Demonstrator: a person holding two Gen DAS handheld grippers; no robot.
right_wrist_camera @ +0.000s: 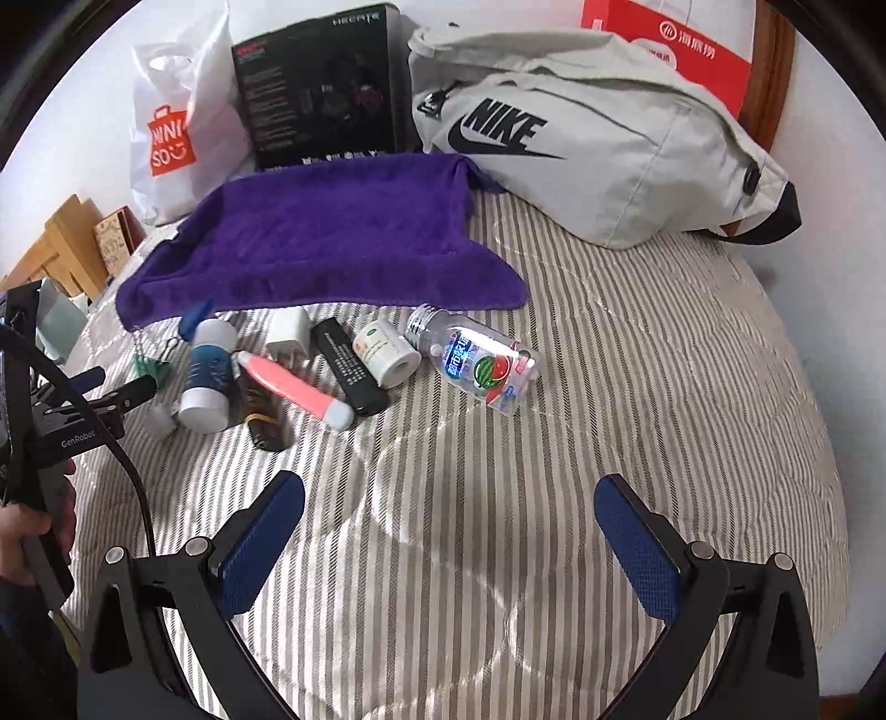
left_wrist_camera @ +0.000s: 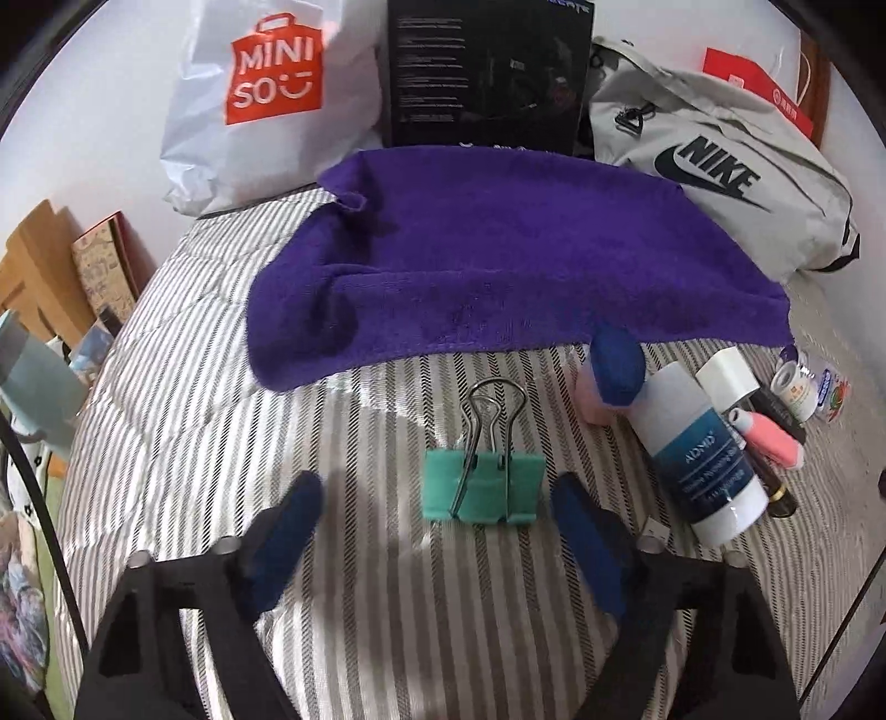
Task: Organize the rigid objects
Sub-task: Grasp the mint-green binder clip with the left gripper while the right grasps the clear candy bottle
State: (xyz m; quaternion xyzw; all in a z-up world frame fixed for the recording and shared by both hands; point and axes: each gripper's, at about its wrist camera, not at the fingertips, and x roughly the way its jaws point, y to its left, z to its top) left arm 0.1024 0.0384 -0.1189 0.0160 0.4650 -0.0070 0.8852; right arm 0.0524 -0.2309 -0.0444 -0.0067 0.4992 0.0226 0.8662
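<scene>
A green binder clip (left_wrist_camera: 480,482) lies on the striped bedspread between the open fingers of my left gripper (left_wrist_camera: 437,490), not gripped; it also shows in the right wrist view (right_wrist_camera: 152,365). To its right lie a white-and-blue tube (left_wrist_camera: 700,448), a white charger (left_wrist_camera: 728,376), a pink stick (left_wrist_camera: 772,440), a black bar (left_wrist_camera: 778,410), a tape roll (left_wrist_camera: 797,387) and a pink item with a blue cap (left_wrist_camera: 612,376). A purple towel (left_wrist_camera: 498,255) is spread behind. My right gripper (right_wrist_camera: 448,498) is open and empty over bare bedspread, in front of a small plastic bottle (right_wrist_camera: 482,365).
A white Miniso bag (left_wrist_camera: 260,105), a black box (left_wrist_camera: 487,72) and a grey Nike bag (left_wrist_camera: 720,183) stand along the back wall. A red carton (right_wrist_camera: 675,50) is behind the Nike bag. Wooden furniture and books (left_wrist_camera: 83,277) are off the bed's left edge.
</scene>
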